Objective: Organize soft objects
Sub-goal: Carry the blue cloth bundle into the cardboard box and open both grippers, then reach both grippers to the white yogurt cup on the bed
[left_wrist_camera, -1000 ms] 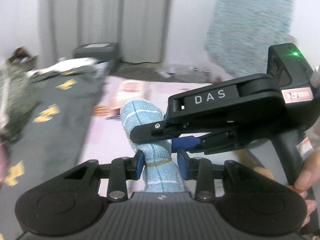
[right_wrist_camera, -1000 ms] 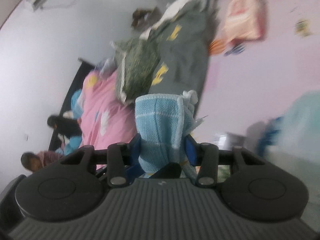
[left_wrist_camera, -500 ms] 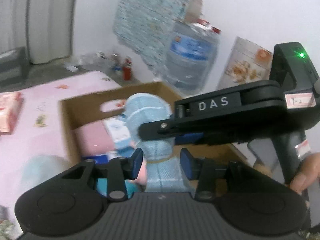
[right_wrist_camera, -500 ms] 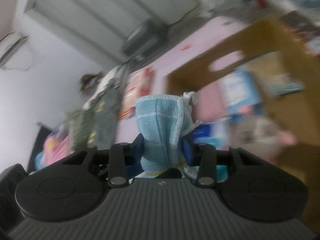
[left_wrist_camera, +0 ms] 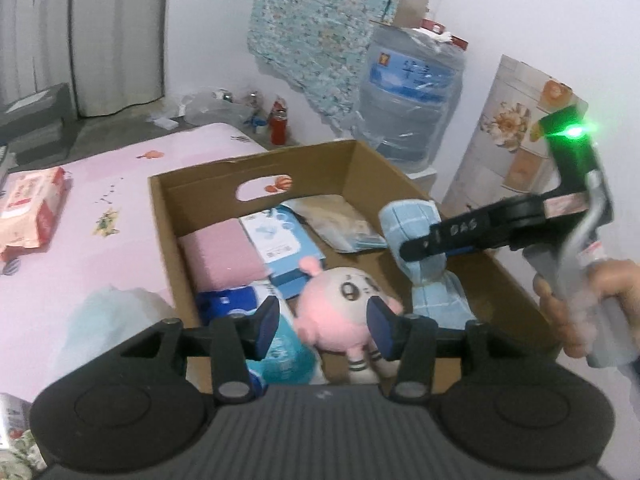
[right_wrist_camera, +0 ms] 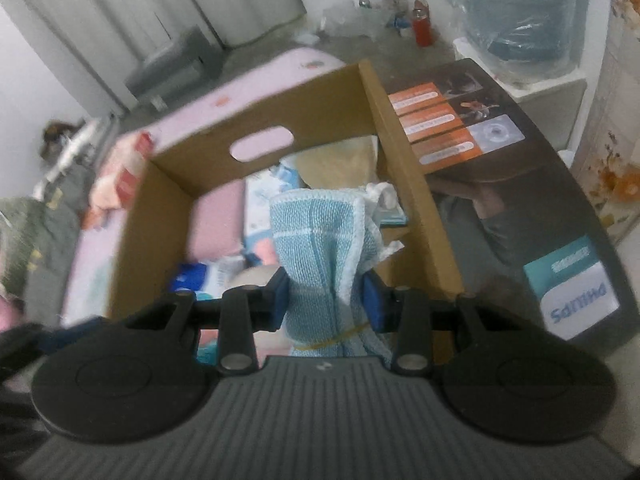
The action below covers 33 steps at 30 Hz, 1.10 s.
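A light blue cloth bundle (left_wrist_camera: 412, 220) tied with a rubber band hangs over the right side of an open cardboard box (left_wrist_camera: 256, 168). My right gripper (right_wrist_camera: 326, 300) is shut on the blue cloth bundle (right_wrist_camera: 316, 232) at its waist, and its jaws are opening. In the left wrist view its black finger (left_wrist_camera: 460, 228) crosses the bundle. My left gripper (left_wrist_camera: 324, 328) hovers at the box's near edge, jaws opening, with nothing between them. Below it in the box lie a pink plush toy (left_wrist_camera: 340, 300), a folded pink cloth (left_wrist_camera: 220, 252) and a blue wipes pack (left_wrist_camera: 280, 240).
The box (right_wrist_camera: 312, 112) sits on a pink bed sheet (left_wrist_camera: 120, 200) with a wipes package (left_wrist_camera: 32, 212) at the left. A water jug (left_wrist_camera: 408, 92) and a red bottle (left_wrist_camera: 278, 124) stand behind. A hand (left_wrist_camera: 580, 300) holds the right gripper's handle. The box's printed side (right_wrist_camera: 500, 160) faces right.
Both grippers swung from the bed over to the cardboard box. The left gripper let go of the blue bundle and opened; the right one moved off to the right, bundle still in it.
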Available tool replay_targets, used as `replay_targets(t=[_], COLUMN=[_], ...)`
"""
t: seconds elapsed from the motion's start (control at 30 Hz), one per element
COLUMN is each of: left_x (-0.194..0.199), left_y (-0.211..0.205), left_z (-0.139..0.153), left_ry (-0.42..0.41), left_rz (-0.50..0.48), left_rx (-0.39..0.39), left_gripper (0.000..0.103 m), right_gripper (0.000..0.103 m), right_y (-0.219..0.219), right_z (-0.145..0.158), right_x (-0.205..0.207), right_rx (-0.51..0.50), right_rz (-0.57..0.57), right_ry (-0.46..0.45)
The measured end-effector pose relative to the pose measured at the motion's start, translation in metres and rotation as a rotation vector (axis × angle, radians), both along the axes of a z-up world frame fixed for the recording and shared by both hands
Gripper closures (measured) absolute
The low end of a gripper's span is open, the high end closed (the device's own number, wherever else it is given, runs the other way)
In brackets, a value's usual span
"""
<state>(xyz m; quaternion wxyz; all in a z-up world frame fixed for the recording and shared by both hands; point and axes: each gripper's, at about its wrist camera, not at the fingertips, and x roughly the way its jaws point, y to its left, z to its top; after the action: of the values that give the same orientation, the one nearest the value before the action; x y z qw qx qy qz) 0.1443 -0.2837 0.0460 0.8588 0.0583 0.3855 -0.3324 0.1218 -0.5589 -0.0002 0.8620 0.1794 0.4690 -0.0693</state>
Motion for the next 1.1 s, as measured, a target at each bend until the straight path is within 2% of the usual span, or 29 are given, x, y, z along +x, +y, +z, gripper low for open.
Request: replay_targets(t=[0.13, 0.2, 0.47, 0.73, 0.83, 0.97, 1.1], left_x=[-0.003, -0.003, -0.005, -0.013, -0.016, -0.025, -0.036], left_y=[0.013, 0.019, 0.046, 0.098, 0.126, 0.176, 0.229], left_z=[0.004, 0.005, 0.009, 0.016, 0.021, 0.030, 0.033], left_ry=[-0.029, -0.034, -0.041, -0.048, -0.039, -0.072, -0.097], left_rz=[0.015, 0.023, 0.055, 0.132, 0.176, 0.275, 0.407], left_rx=[0.006, 0.001, -0.023, -0.049, -0.055, -0.043, -0.036], left_gripper=[0.052, 0.052, 0.052, 0.042, 0.042, 0.042, 0.041], right_gripper=[0.058, 0.053, 0.050, 0.045, 0.043, 0.042, 0.042], right_y=[0.009, 0.014, 0.023, 0.046, 0.065, 0.101, 0.143], right_z=[-0.009, -0.005, 0.013, 0.038, 0.049, 0.058, 0.060], right_x=[0.016, 0.018, 0.007, -0.027, -0.040, -0.048, -0.042], right_rx=[-0.106, -0.135, -0.142, 0.023, 0.111, 0.209, 0.315], right_rz=[0.012, 0.011, 0.000, -0.002, 0.027, 0.102, 0.195], right_ry=[0.021, 0.012, -0.034, -0.139, -0.197, -0.267, -0.292])
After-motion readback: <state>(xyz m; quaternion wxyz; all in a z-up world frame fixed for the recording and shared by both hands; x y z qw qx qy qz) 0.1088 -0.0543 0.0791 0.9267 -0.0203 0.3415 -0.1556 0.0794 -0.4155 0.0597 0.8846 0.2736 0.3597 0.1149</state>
